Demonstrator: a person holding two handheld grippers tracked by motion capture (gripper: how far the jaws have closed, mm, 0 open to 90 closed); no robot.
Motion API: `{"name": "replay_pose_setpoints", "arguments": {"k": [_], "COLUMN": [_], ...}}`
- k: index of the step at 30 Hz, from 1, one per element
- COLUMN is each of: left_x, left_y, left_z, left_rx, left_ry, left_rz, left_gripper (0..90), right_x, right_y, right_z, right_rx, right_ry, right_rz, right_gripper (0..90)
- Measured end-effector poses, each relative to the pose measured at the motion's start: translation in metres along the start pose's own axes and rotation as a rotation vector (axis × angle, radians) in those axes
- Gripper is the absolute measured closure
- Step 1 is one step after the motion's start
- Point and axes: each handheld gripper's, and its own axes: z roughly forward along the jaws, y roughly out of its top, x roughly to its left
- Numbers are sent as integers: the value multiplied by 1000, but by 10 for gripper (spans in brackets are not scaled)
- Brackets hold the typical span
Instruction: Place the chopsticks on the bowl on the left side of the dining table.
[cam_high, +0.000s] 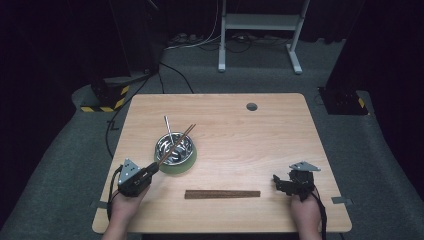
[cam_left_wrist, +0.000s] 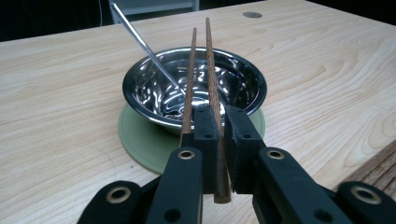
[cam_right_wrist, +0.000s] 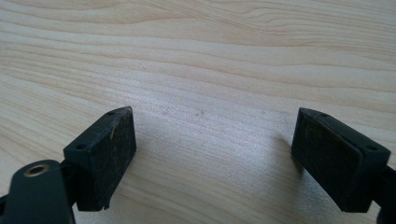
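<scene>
A steel bowl (cam_high: 175, 145) sits on a round green mat (cam_high: 186, 165) left of the table's middle. A thin metal rod (cam_high: 168, 127) leans in it. My left gripper (cam_high: 154, 169) is at the bowl's near left, shut on a pair of brown wooden chopsticks (cam_high: 177, 144) that slant up over the bowl. In the left gripper view one chopstick (cam_left_wrist: 212, 70) runs between the jaws and the other (cam_left_wrist: 189, 79) lies against the left jaw's outer side, above the bowl (cam_left_wrist: 243, 79) and the rod (cam_left_wrist: 144, 46). My right gripper (cam_high: 276, 180) rests near the front right, open over bare wood (cam_right_wrist: 215, 140).
A long dark wooden bar (cam_high: 222, 194) lies flat between the two hands near the front edge, its end at the right in the left gripper view (cam_left_wrist: 373, 163). A round cable hole (cam_high: 251, 106) is at the back right. A white desk frame (cam_high: 260, 22) stands on the floor beyond.
</scene>
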Motion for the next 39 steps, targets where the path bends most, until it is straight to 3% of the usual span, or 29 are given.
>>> {"name": "replay_pose_setpoints", "arguments": {"k": [16,18,20,21,30,35,39], "left_x": [-2,-1,-1,0,-5,-8,-10], "left_y": [-3,-3,-4,-4,-4,-5,-5], "left_z": [5,5,6,5,8,10,12], "left_rx": [35,40,39,43,60,75,82], "left_ry": [34,45,51,51,71,92,97], "left_rz": [21,47,36,55,85,132,145], "left_gripper": [835,834,834,833,829,827,814], "right_x": [0,0,0,0,0,0,0], "right_y": [0,0,0,0,0,0,0], "right_z": [0,0,0,0,0,0,0], "right_rx": [-2,-2,3,-2,-1,-2,-2], "right_ry": [-1,-1,2,-2,-1,-2,-2], "right_rz": [0,0,0,0,0,0,0], "right_gripper": [137,137,137,137,137,137,137]}}
